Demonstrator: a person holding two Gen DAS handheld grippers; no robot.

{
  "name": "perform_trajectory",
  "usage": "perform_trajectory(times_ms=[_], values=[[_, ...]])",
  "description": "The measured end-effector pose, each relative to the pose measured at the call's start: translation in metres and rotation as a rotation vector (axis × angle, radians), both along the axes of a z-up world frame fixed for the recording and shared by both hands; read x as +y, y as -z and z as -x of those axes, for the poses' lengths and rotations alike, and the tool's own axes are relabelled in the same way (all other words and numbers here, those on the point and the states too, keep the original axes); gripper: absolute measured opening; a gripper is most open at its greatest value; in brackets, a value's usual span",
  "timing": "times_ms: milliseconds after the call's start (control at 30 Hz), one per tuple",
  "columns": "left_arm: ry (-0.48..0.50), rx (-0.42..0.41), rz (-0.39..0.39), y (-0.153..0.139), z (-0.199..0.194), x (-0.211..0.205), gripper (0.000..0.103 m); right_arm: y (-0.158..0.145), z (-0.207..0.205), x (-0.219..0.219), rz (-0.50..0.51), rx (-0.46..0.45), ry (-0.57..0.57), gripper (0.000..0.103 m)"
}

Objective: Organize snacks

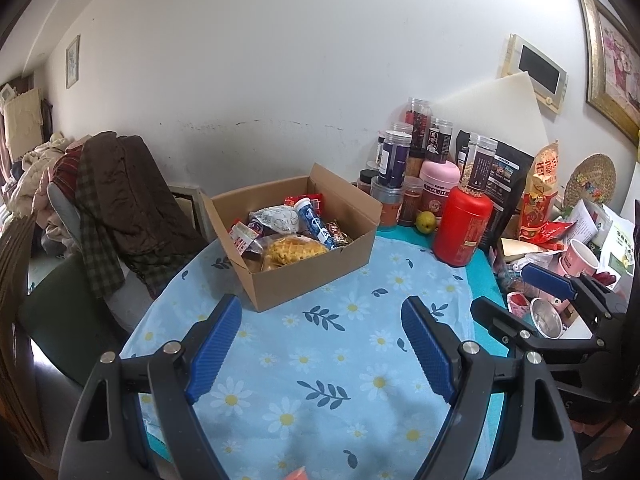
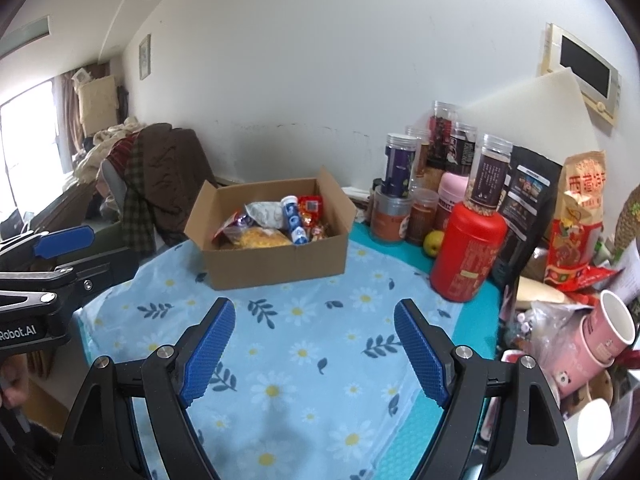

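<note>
right now both grippers hang side by side over the near part of the table, each tilted down toward the daisy-print cloth [image 1: 320, 344]. the left gripper [image 1: 320, 340] has its blue pads spread wide with nothing between them, only bare cloth below. the right gripper [image 2: 314, 344] stands just as wide and just as empty. from the left wrist view the right tool shows at the right edge, and from the right wrist view the left tool juts in at the left edge, so the two are close together.

further back on the cloth, well apart from both tools, sits an open cardboard box [image 1: 320, 276], its flaps up. the snacks are already inside it: a blue tube [image 1: 316, 222] lying slanted, a yellow waffle-like snack in clear wrap [image 1: 294, 251] toward the front, a white crinkled packet [image 1: 276, 220] behind it, and some red wrappers [image 1: 308, 199] at the back. i cannot read the labels.

to the right of the box, along the wall, stands a crowd of other things: a red canister [image 1: 464, 228] with a clear jar perched on top, a pink tub [image 1: 439, 184], several clear-lidded jars [image 1: 394, 158], a small green-yellow fruit [image 1: 425, 222], a black pouch [image 1: 506, 184] and a red-and-tan bag [image 1: 540, 200]. pink paper cups [image 2: 608, 332] lie tipped at the far right. a chair piled with brown clothing [image 1: 128, 200] is off the left side of the table.
</note>
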State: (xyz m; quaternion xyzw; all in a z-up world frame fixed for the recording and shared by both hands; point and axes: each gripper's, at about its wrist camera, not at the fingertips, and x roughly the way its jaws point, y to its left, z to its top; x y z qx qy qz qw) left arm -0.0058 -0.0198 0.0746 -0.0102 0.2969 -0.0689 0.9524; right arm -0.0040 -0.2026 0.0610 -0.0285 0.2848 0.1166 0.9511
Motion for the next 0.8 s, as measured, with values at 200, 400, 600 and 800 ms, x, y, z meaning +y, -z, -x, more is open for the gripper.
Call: perform_trajectory(times_ms=[200, 400, 600, 800], values=[[-0.001, 0.017, 0.009, 0.0021, -0.0041, 0.0009, 0.083, -0.0024, -0.0019, 0.0032, 0.015, -0.007, -0.012, 0.083], [-0.009, 0.003, 0.006, -0.0008, -0.0047, 0.0044, 0.083, -0.0048, -0.0049, 0.0056, 0.023, -0.017, -0.021, 0.083], [-0.008, 0.001, 0.001, -0.0024, -0.0064, 0.0035, 0.083, -0.0070, -0.0082, 0.0069, 0.027, -0.022, -0.026, 0.083], [-0.013, 0.004, -0.001, -0.0021, -0.0070, 0.0021, 0.083, -0.0074, -0.0103, 0.0070, 0.035, -0.022, -0.023, 0.083]])
